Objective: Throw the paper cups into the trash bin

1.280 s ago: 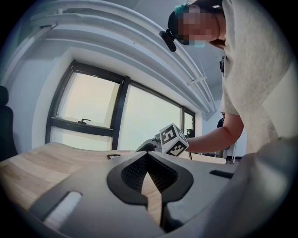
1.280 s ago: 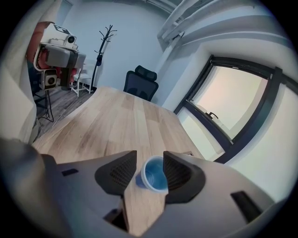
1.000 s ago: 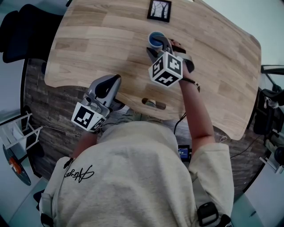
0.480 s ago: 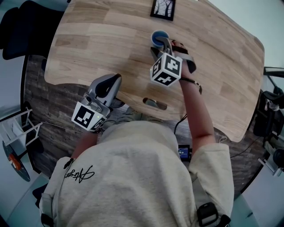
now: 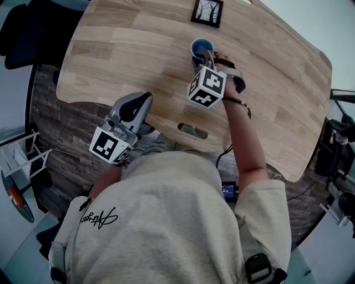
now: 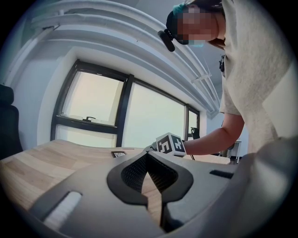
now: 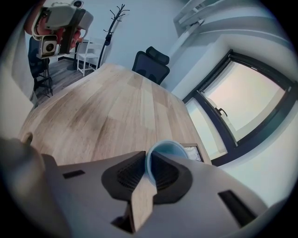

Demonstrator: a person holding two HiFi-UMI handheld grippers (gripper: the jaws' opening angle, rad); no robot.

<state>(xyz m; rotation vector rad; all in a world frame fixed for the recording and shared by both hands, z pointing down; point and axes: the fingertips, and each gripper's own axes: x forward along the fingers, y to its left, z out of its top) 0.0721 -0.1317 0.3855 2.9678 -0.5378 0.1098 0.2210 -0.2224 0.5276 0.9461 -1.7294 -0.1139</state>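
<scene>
A blue paper cup (image 5: 202, 46) stands upright on the far middle of the wooden table (image 5: 122, 50). My right gripper (image 5: 206, 55) points down at it from the near side. Its jaws have just been closing, and the near wall of the cup (image 7: 170, 149) is now pinched between the right gripper's (image 7: 148, 160) pads, one inside the rim and one outside. My left gripper (image 5: 138, 105) hovers level at the table's near edge, its jaws shut on nothing in the left gripper view (image 6: 147, 155). No trash bin is in view.
A small black picture frame (image 5: 208, 11) lies beyond the cup near the far edge. A dark office chair (image 7: 151, 62) and a coat rack (image 7: 109, 28) stand past the table's end. A slot (image 5: 192, 130) is cut in the tabletop near me.
The right gripper has sunk a little onto the cup and its jaws have closed on the rim. The left gripper has stayed where it was.
</scene>
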